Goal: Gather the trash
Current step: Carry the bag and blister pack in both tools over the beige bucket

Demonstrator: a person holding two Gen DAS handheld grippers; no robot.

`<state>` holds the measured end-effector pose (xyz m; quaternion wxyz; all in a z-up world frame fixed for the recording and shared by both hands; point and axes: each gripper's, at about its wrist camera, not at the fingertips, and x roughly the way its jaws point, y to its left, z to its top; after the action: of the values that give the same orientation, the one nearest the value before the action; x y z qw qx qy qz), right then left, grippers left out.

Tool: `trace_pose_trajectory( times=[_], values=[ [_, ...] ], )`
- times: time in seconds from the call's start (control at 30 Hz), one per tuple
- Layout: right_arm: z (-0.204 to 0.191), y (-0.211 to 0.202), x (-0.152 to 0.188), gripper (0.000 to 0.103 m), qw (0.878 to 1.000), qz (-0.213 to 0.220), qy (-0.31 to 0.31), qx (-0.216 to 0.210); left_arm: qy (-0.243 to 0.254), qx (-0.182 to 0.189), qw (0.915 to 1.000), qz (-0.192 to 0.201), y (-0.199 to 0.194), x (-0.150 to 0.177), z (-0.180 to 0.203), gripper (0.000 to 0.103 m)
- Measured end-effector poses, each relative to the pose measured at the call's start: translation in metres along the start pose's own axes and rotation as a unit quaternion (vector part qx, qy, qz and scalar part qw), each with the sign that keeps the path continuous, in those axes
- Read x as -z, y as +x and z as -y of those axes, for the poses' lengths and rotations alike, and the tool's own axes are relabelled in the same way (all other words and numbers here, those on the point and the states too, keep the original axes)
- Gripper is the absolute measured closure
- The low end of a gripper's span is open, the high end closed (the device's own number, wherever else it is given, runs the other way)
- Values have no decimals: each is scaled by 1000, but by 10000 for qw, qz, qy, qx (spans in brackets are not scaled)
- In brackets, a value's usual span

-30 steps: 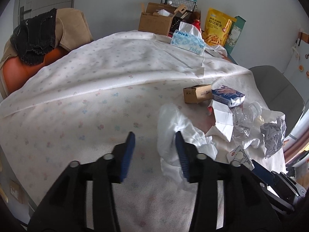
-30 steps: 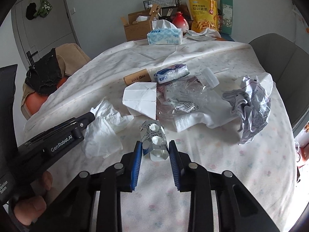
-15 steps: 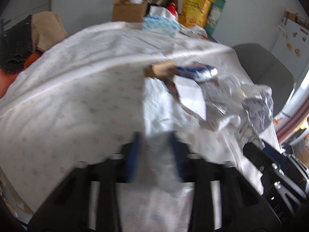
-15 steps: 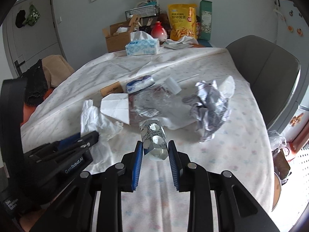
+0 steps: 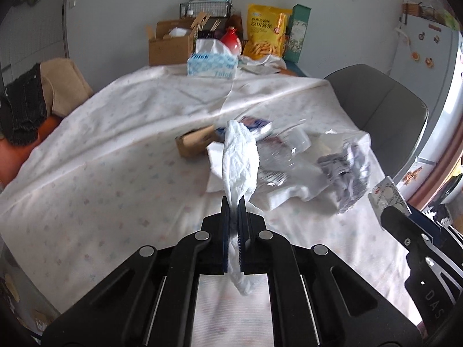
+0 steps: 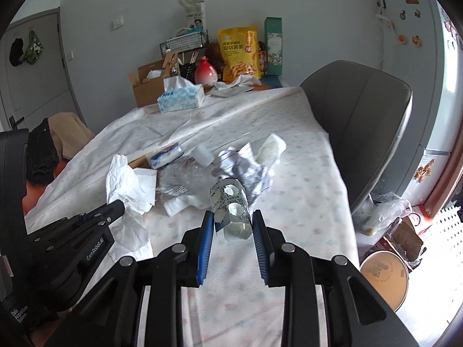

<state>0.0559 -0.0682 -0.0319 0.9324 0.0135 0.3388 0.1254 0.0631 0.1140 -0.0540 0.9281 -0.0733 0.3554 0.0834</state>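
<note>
The left claw (image 5: 234, 202) pinches a crumpled white paper tissue (image 5: 240, 159), lifted off the cloth-covered bench (image 5: 115, 173). The right claw (image 6: 233, 222) grips a silver foil blister pack (image 6: 231, 205) by its edges. Judgement: keep both grips firm and carry them clear of the remaining trash pile (image 6: 202, 173), toward wherever the trash is gathered.

Left gripper (image 5: 234, 202) pinched nearly closed, right gripper (image 6: 233, 219) part open, both angled downward
</note>
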Motion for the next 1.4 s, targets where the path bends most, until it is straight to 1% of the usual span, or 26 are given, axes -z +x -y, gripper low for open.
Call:
trace_pose_trajectory(
  times=[0.27,0.53,0.7,0.87,1.1,1.4],
  values=[
    [37,-33,-4,75,9988,327,292,230,211,40,9991,378,-23,-11,34,97],
    [69,-68,-5,75,9952,665,455,559,453,268,9966,637,-41,-15,75,97],
    [88,-86,-5,75,9919,824,554,789,560,445,9950,697,-44,-14,96,97],
    [108,-100,-1,75,9882,886,647,1065,750,652,9921,770,-46,-12,124,97],
    [138,-117,3,75,9818,953,810,1432,1127,992,9853,816,-48,-6,172,97],
    [192,-127,12,75,9709,937,1193,1853,1541,1389,9755,727,-44,2,234,97]
  ],
)
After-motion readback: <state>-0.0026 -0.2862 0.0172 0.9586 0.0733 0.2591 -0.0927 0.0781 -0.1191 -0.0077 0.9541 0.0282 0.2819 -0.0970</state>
